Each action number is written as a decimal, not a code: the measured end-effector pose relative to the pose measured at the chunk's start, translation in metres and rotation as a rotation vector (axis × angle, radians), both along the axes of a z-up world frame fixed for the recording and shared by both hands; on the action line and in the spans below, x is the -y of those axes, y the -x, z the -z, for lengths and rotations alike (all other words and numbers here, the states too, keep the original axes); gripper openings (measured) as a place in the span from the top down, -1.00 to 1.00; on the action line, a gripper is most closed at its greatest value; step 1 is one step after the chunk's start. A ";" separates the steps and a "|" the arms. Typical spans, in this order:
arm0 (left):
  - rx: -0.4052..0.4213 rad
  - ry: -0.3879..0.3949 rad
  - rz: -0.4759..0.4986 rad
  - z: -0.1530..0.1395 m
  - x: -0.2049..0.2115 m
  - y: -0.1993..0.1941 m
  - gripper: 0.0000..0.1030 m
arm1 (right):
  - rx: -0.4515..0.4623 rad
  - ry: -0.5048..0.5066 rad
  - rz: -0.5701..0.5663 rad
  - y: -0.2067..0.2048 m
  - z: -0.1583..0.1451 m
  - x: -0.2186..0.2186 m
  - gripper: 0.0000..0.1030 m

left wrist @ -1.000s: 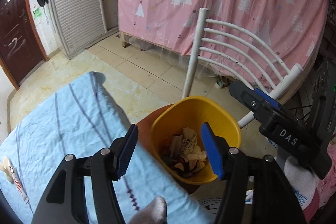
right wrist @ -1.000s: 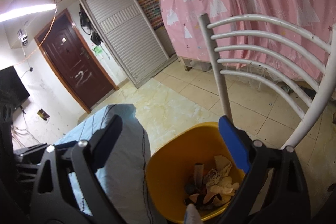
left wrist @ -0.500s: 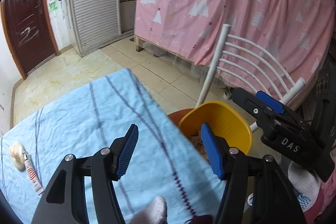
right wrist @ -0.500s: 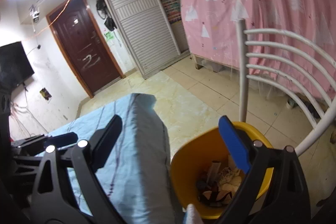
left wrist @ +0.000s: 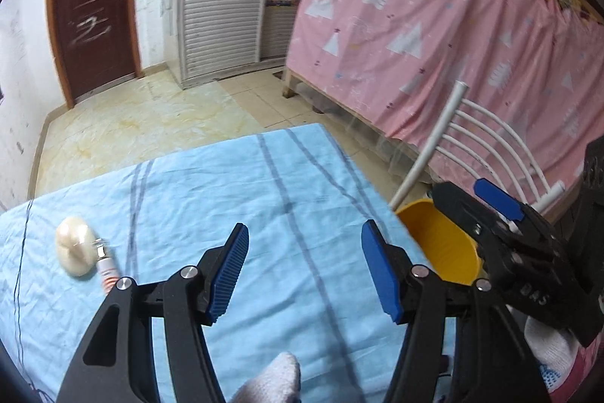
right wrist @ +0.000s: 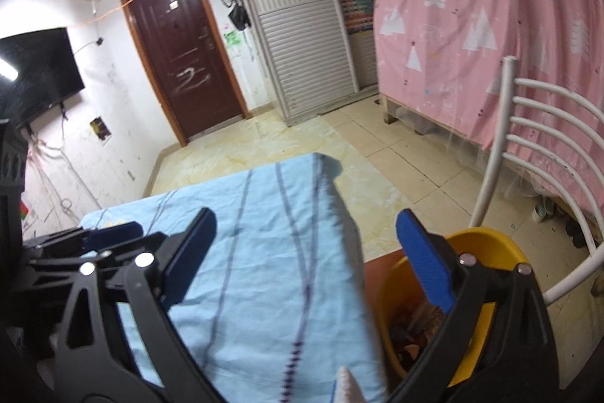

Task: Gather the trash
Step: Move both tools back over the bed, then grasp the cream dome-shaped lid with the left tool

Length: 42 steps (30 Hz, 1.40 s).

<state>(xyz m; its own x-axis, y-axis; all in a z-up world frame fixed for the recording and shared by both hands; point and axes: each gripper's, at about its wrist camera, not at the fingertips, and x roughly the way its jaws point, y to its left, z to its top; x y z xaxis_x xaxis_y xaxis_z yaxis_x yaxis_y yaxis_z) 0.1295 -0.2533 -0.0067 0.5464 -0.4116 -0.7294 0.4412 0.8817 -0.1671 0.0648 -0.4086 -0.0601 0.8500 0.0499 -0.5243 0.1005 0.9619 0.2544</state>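
The pink tree-print curtain [left wrist: 434,36] is hanging across the back of the room, and the light-blue striped cloth-covered table [left wrist: 241,199] is spreading out beneath both of my claws. The white metal slatted chair [right wrist: 543,153] is standing beside the table's far right corner. Below that table edge, the yellow plastic trash bin [right wrist: 487,244] is sitting just in front of the chair, with scraps of brownish trash [right wrist: 411,327] lying inside it. My right claw [right wrist: 305,255] is hovering over the table edge and the bin's rim with its blue pads standing wide apart and nothing between them. My left claw [left wrist: 304,270] is pointing down over the bare cloth, also gaping and empty. Off to its left, a cream crumpled wad [left wrist: 75,246] is lying on the cloth, touching a small white tube with red markings [left wrist: 105,270].
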 end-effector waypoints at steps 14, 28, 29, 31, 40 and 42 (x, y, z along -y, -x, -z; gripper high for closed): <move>0.013 -0.013 -0.168 0.005 -0.088 -0.032 -0.12 | -0.061 0.079 -0.163 -0.035 0.005 -0.092 -0.81; -0.108 -0.103 -0.426 0.043 -0.162 -0.086 -0.25 | -0.122 0.139 -0.322 -0.055 0.018 -0.160 -0.82; -0.122 -0.099 -0.436 0.045 -0.165 -0.090 -0.25 | -0.126 0.140 -0.335 -0.056 0.019 -0.164 -0.82; -0.149 -0.102 -0.462 0.051 -0.171 -0.097 -0.26 | -0.131 0.146 -0.360 -0.057 0.021 -0.171 -0.82; -0.215 -0.157 -0.488 0.072 -0.171 -0.125 -0.26 | -0.154 0.141 -0.466 -0.062 0.031 -0.201 -0.82; -0.209 -0.182 -0.499 0.074 -0.172 -0.128 -0.26 | -0.165 0.136 -0.468 -0.065 0.034 -0.201 -0.82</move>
<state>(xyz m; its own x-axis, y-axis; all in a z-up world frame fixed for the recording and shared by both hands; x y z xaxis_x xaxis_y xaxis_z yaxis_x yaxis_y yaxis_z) 0.2579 -0.0817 -0.0803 0.4785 0.0017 -0.8781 -0.0627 0.9975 -0.0322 0.1298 -0.2078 -0.0938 0.6585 0.3271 -0.6777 -0.3201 0.9368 0.1411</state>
